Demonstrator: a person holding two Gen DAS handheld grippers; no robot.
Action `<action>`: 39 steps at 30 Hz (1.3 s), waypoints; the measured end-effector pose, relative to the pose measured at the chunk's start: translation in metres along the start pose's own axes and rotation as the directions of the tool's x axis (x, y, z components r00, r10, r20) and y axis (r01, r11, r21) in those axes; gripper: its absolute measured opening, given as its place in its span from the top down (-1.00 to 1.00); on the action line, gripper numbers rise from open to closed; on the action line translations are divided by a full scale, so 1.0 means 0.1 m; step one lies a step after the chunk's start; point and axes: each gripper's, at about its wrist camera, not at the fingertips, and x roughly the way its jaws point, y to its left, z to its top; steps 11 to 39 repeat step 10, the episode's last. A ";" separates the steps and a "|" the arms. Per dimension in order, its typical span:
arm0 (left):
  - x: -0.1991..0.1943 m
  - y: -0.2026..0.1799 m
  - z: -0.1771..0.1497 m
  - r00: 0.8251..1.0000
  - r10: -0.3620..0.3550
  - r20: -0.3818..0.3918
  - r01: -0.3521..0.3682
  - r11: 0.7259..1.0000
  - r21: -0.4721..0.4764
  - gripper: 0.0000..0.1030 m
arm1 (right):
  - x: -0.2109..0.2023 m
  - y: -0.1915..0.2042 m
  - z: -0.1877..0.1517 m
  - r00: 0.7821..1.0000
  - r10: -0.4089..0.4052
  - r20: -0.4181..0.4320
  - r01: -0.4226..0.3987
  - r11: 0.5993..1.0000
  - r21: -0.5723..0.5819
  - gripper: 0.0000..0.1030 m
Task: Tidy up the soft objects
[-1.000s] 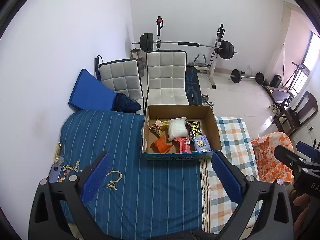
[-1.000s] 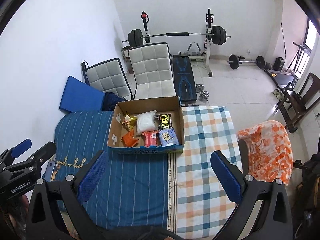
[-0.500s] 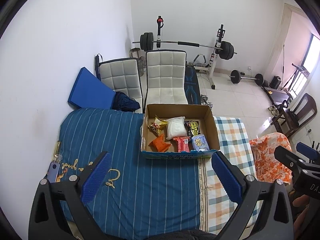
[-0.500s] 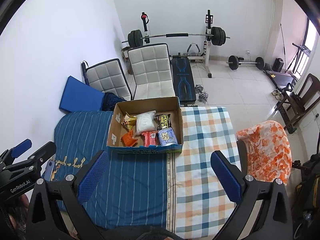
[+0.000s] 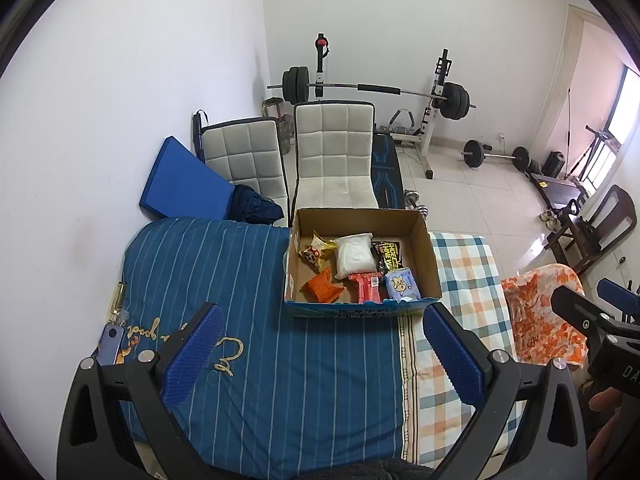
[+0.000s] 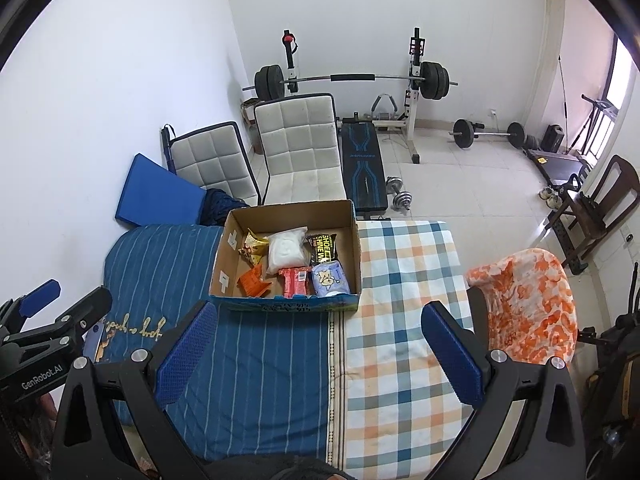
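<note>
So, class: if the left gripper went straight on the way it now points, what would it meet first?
Probably the blue striped bedding just short of the cardboard box; the left gripper is open and empty. Depth is unclear.

the black snack packet [image 6: 325, 249] in the cardboard box [image 6: 224, 264] bears yellow lettering reading "shoe" and "shine w", cut off at its edge. the body of the left gripper [image 6: 52, 320], seen in the right wrist view, carries the white brand mark "genrobot.ai". in the left wrist view the body of the right gripper [image 5: 592, 312] shows only the letters "da". gold script embroidered on the blue striped cover [image 6: 272, 364] appears upside down and cannot be read with certainty.
</note>
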 end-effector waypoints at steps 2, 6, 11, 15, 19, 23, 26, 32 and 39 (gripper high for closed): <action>0.00 -0.01 0.00 1.000 -0.002 -0.003 0.002 1.000 0.001 -0.99 | -0.01 0.00 0.00 1.000 0.006 -0.002 -0.006 1.000 -0.002 -1.00; 0.00 -0.03 -0.02 1.000 -0.016 -0.012 0.016 1.000 -0.001 -0.99 | -0.01 0.01 -0.01 1.000 0.007 -0.004 -0.007 1.000 -0.007 -1.00; -0.01 -0.04 -0.02 1.000 -0.013 -0.010 0.013 1.000 -0.003 -0.99 | -0.01 0.00 -0.03 1.000 0.011 -0.006 -0.011 1.000 -0.006 -1.00; -0.01 -0.04 -0.02 1.000 -0.013 -0.010 0.013 1.000 -0.003 -0.99 | -0.01 0.00 -0.03 1.000 0.011 -0.006 -0.011 1.000 -0.006 -1.00; -0.01 -0.04 -0.02 1.000 -0.013 -0.010 0.013 1.000 -0.003 -0.99 | -0.01 0.00 -0.03 1.000 0.011 -0.006 -0.011 1.000 -0.006 -1.00; -0.01 -0.04 -0.02 1.000 -0.013 -0.010 0.013 1.000 -0.003 -0.99 | -0.01 0.00 -0.03 1.000 0.011 -0.006 -0.011 1.000 -0.006 -1.00; -0.01 -0.04 -0.02 1.000 -0.013 -0.010 0.013 1.000 -0.003 -0.99 | -0.01 0.00 -0.03 1.000 0.011 -0.006 -0.011 1.000 -0.006 -1.00; -0.01 -0.04 -0.02 1.000 -0.013 -0.010 0.013 1.000 -0.003 -0.99 | -0.01 0.00 -0.03 1.000 0.011 -0.006 -0.011 1.000 -0.006 -1.00; -0.01 -0.04 -0.02 1.000 -0.013 -0.010 0.013 1.000 -0.003 -0.99 | -0.01 0.00 -0.03 1.000 0.011 -0.006 -0.011 1.000 -0.006 -1.00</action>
